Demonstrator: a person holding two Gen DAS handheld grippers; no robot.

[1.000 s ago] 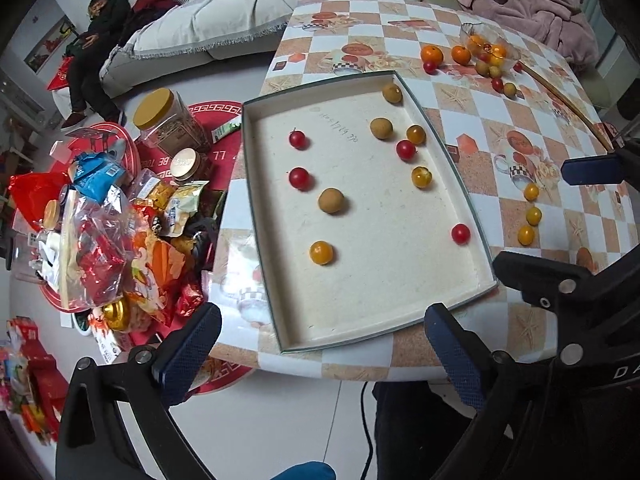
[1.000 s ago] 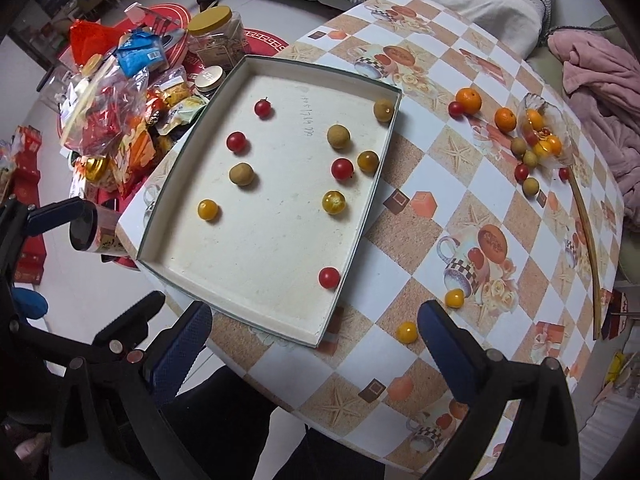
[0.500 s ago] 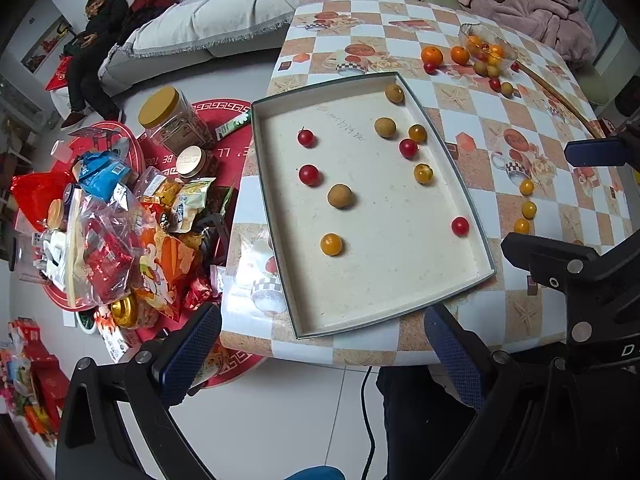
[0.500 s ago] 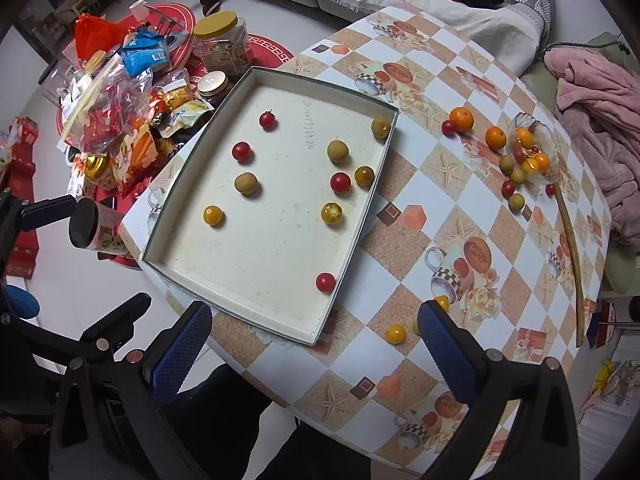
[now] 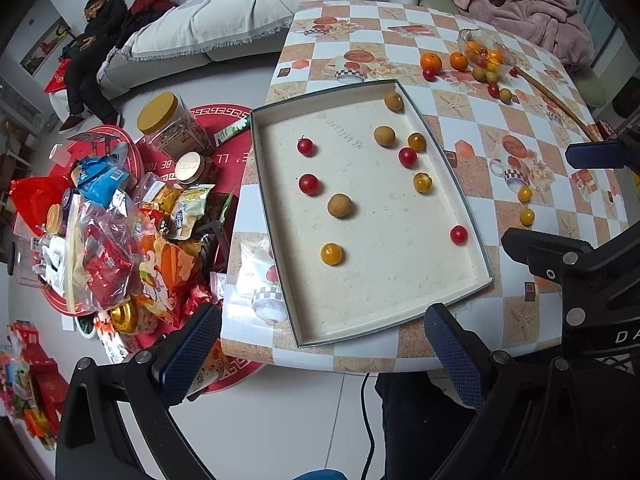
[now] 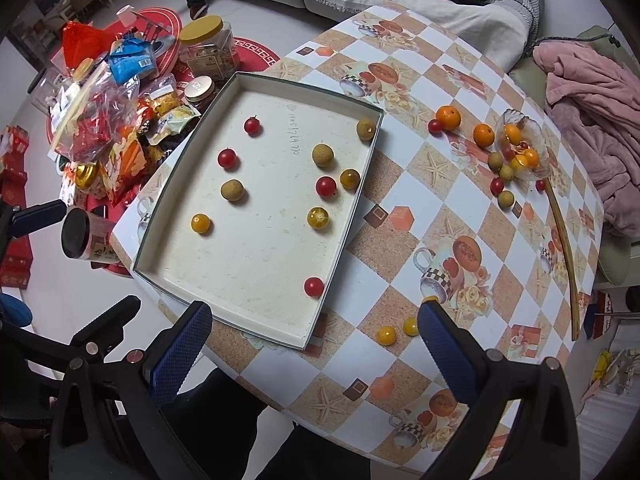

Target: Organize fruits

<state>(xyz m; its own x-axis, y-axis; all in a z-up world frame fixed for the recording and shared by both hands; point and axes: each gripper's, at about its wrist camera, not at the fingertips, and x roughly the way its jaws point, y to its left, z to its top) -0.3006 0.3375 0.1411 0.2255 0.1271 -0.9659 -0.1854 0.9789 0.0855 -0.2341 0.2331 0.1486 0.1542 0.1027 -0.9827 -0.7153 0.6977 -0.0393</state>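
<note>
A table [image 6: 400, 208] covered in a checkered cloth printed with cups, starfish and fruit is seen from above in both wrist views. A shallow cream tray [image 5: 276, 216] with a dark rim is set on its left part. Inside the tray, ten small fruits are counted: four red cherry tomatoes, e.g. [image 6: 313, 286], three yellow-orange ones, e.g. [image 6: 318, 217], and three brown round fruits, e.g. [image 6: 232, 190]. Faint handwritten digits [image 6: 294, 133] are noted on the tray floor; they are not read with confidence.

At the far right of the table a glass bowl [image 6: 540, 160] is found, tipped, with oranges, tomatoes and brown fruits in and around it. Two loose yellow tomatoes [image 6: 386, 335] are seen on the cloth near the right gripper, well apart from the tray. A thin wooden stick [image 6: 564, 248] is laid along the right edge.

On the floor, a red mat bears snack bags [image 5: 120, 240] and a yellow-lidded jar [image 5: 168, 124]; partial letters "BE" and "LL" are read on the mat. A sofa [image 5: 224, 20] with a seated person [image 5: 88, 52] and a pink blanket [image 6: 592, 112] are noted behind.

Left gripper [image 5: 320, 344]: fingers spread wide, nothing held. Right gripper [image 6: 316, 344]: fingers spread wide, nothing held.

Compared with 1.0 s ago, both grippers are recorded as drawn further back from the table; the fruits are unchanged in position.
</note>
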